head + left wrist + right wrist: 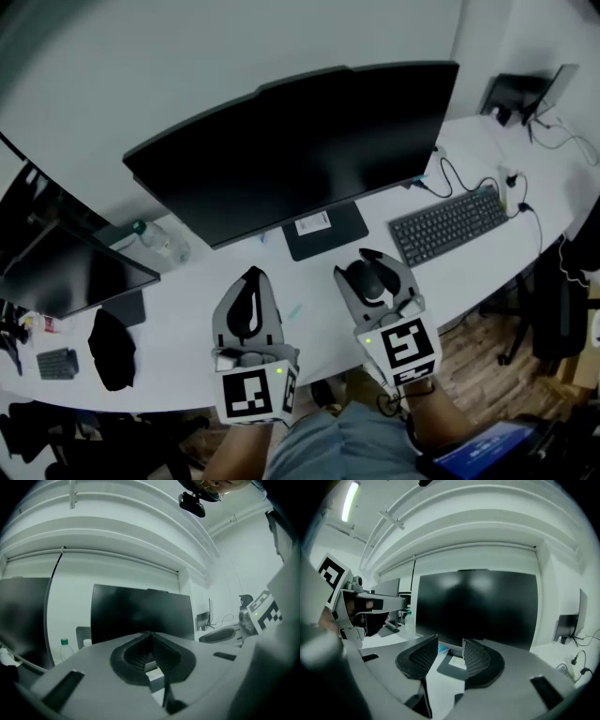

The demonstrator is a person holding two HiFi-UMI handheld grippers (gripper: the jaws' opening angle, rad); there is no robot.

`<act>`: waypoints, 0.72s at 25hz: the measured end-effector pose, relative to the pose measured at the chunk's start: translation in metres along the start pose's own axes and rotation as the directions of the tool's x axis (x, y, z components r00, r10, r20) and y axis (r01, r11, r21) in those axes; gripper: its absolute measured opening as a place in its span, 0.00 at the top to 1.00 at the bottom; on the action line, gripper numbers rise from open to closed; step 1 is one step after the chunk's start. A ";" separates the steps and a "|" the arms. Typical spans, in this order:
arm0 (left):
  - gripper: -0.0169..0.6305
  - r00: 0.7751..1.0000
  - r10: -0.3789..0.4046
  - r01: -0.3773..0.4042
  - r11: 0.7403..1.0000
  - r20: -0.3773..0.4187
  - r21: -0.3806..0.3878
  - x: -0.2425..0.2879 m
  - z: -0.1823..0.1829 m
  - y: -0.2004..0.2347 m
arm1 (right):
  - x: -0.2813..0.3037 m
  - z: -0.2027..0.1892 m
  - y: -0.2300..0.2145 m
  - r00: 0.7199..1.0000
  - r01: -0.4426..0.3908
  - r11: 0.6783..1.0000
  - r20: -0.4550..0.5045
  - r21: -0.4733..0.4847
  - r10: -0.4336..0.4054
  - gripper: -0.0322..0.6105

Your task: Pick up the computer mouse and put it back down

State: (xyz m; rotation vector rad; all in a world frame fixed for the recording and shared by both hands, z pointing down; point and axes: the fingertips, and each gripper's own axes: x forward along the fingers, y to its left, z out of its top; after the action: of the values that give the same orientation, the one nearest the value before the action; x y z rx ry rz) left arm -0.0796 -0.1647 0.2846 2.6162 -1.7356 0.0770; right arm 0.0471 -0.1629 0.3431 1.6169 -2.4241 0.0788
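Observation:
In the head view a dark rounded mouse [367, 279] shows between the fingers of my right gripper [373, 265], apparently on the white desk [309, 300] below it. The right gripper view shows that gripper [450, 644] open, its ribbed pads apart with only desk and the monitor's foot [454, 663] in the gap; the mouse is hidden there. My left gripper [251, 283] hovers beside it over the desk's front. Its jaws meet at the tips [150, 637], shut on nothing.
A wide black monitor [300, 150] stands behind both grippers on a foot [323, 230]. A keyboard [448, 225] lies to the right, with cables beyond. At left are a water bottle [159, 239], a second screen [75, 272] and a black cloth [112, 349].

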 end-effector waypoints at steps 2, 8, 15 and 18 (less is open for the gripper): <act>0.97 0.999 0.003 -0.004 1.000 0.045 0.019 -0.008 0.021 0.005 | -0.008 0.025 0.004 0.998 0.021 1.000 0.067 -0.022 -0.020 0.73; 0.97 0.993 0.005 -0.011 0.998 0.115 0.055 -0.029 0.058 0.015 | -0.033 0.073 0.021 0.980 0.058 0.996 0.193 -0.061 -0.045 0.93; 0.97 0.989 -0.014 0.006 0.999 0.149 0.052 -0.047 0.072 0.014 | -0.045 0.092 0.035 0.970 0.086 0.992 0.235 -0.089 -0.063 0.93; 0.97 0.989 -0.026 0.020 0.999 0.149 0.042 -0.051 0.073 0.012 | -0.048 0.095 0.038 0.969 0.089 0.991 0.237 -0.099 -0.064 0.93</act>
State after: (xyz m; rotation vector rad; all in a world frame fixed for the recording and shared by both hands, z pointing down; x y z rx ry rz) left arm -0.1080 -0.1243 0.2097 2.7352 -1.7649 -0.0873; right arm 0.0150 -0.1204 0.2434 1.7554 -2.4794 -0.2679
